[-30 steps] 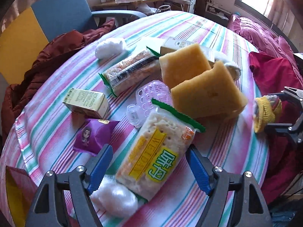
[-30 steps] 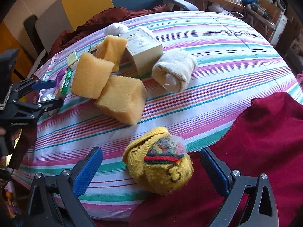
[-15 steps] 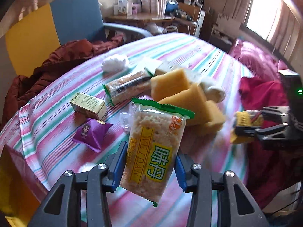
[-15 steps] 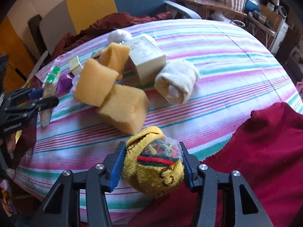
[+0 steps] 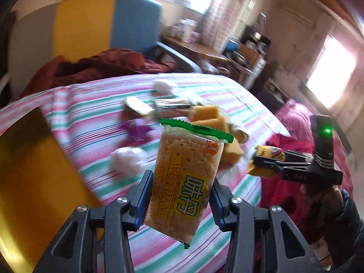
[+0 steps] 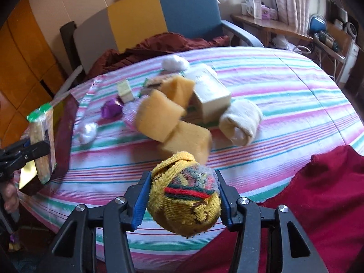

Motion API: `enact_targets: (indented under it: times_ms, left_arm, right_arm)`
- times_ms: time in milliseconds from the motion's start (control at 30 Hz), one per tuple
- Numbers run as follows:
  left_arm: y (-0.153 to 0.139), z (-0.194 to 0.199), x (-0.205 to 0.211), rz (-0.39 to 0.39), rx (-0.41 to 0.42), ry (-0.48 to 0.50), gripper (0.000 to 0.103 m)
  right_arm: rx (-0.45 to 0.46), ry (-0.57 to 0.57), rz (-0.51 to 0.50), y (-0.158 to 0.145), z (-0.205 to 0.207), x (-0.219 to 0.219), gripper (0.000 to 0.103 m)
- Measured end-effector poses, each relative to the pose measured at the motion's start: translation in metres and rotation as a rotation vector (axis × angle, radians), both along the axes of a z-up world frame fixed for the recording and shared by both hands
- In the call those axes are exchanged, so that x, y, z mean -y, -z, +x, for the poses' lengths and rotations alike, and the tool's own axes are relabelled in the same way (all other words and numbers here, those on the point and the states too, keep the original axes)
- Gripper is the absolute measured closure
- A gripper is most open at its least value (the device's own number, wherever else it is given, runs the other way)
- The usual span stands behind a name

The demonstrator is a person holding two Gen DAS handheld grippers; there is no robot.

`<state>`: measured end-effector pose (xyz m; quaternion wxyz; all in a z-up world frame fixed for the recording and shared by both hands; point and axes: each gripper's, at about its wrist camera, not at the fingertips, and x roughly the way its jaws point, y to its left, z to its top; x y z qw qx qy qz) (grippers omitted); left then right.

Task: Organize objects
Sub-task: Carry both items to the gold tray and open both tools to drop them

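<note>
Both wrist cameras are looking forward and steeply down along their own jaws, close over the near edge of the striped desk (image 6: 284, 86). Both are sharing the sponges (image 6: 159, 118) mid-desk and the chair (image 5: 109, 22) beyond the far edge.

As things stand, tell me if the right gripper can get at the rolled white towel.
Probably not yet. The right gripper has its jaws shut on the yellow knitted ball, so nothing else fits. The path to the rolled white towel looks free otherwise.

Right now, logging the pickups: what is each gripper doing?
Left gripper: closed on the green-topped clear cracker packet.
Right gripper: closed on the rolled yellow knitted sock.
</note>
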<state>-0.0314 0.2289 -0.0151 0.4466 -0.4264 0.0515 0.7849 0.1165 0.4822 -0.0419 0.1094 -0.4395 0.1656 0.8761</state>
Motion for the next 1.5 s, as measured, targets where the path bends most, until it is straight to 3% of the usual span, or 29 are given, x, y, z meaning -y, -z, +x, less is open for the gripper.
enact_targets:
  times_ms: [233, 500, 700, 867, 1033, 1133, 1500]
  left_arm:
    - [-0.006, -0.014, 0.103, 0.014, -0.01, -0.278, 0.057]
    - [0.01, -0.026, 0.2, -0.102, -0.048, -0.575, 0.056]
    - [0.032, -0.027, 0.241, -0.16, -0.033, -0.688, 0.055]
    - [0.034, -0.018, 0.257, -0.133, -0.017, -0.721, 0.036]
    - [0.026, -0.01, 0.262, -0.116, -0.022, -0.768, 0.035]
    - [0.016, -0.004, 0.263, -0.119, -0.071, -0.821, 0.035]
    - [-0.007, 0.01, 0.237, -0.153, -0.163, -0.845, 0.036]
  right_arm:
    - [-0.073, -0.185, -0.013, -0.027, -0.034, 0.063, 0.05]
    - [-0.138, -0.472, -0.059, -0.046, -0.104, 0.176, 0.05]
    - [-0.116, -0.627, -0.074, -0.035, -0.145, 0.261, 0.049]
    - [-0.069, -0.716, -0.107, -0.014, -0.164, 0.315, 0.041]
    - [-0.041, -0.74, -0.13, -0.003, -0.151, 0.321, 0.034]
    - [-0.034, -0.725, -0.118, 0.0, -0.144, 0.316, 0.029]
    - [-0.124, -0.619, -0.008, -0.01, -0.124, 0.303, 0.003]
